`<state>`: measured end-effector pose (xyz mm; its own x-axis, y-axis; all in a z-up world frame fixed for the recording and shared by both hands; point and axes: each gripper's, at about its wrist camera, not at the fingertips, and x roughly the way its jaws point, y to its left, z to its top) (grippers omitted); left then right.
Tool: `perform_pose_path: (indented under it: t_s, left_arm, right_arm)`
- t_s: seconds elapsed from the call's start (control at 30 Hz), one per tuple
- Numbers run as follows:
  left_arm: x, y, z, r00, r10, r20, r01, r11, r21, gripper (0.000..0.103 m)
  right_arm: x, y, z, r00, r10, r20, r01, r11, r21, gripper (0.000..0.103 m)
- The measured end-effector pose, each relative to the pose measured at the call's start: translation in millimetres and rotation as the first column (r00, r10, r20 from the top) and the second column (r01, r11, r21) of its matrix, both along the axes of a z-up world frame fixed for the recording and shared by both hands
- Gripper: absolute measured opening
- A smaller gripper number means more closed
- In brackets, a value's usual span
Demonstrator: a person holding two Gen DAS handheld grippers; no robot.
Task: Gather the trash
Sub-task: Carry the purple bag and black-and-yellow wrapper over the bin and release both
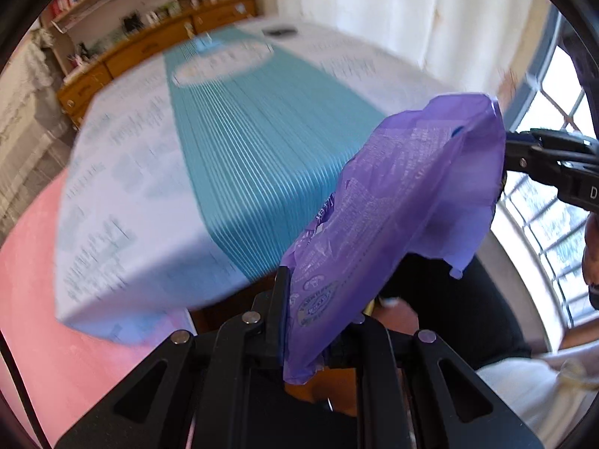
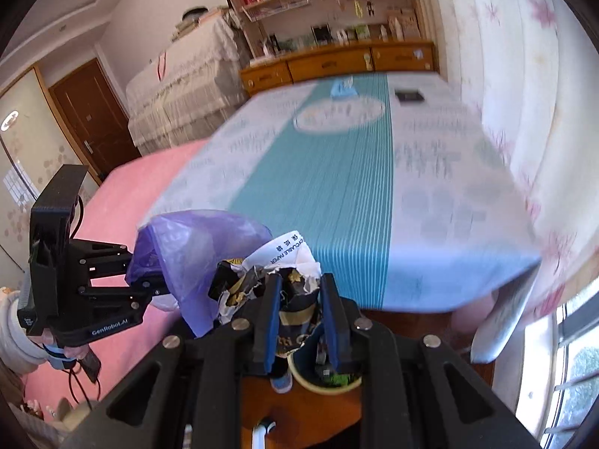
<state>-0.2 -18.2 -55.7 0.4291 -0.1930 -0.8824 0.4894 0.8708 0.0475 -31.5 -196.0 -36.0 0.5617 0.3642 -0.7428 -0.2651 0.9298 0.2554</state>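
Note:
My left gripper [image 1: 318, 299] is shut on a purple printed plastic wrapper [image 1: 404, 194], which billows up and to the right and hides the right finger. In the right wrist view the same purple wrapper [image 2: 194, 247] hangs from the left gripper [image 2: 159, 288] at the left. My right gripper [image 2: 301, 280] is shut on a crumpled black, gold and white paper wrapper [image 2: 288, 258] pinched between its blue pads. The right gripper [image 1: 524, 149] also shows at the right edge of the left wrist view. Both grippers point downward near the bed's foot.
A bed with a white and teal striped cover [image 1: 232, 157] over a pink sheet [image 1: 37, 299] fills the view ahead. A round container with a pale green rim [image 2: 299, 378] sits below the right gripper on a wooden surface. Wooden drawers [image 2: 329, 65] stand behind; a window [image 1: 554, 112] is at right.

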Motion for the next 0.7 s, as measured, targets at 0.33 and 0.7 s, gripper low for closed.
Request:
perform_pose_path:
  t_s: [0.33,0.7]
  left_arm:
    - [-11,-15,-132,0.987,-0.015,-0.159,0.034,0.992,0.119,0.011]
    - [24,-37,-271,0.922,0.072,-0.380,0.005,0.981,0.196,0.012]
  right_arm:
    - [9,-3,-125,0.966,-0.042,-0.257,0.050,0.999,0.023,0.021]
    - [39,-23,-269,0.854,-0.212,-0.475,0.265,0.963,0.046,0.021]
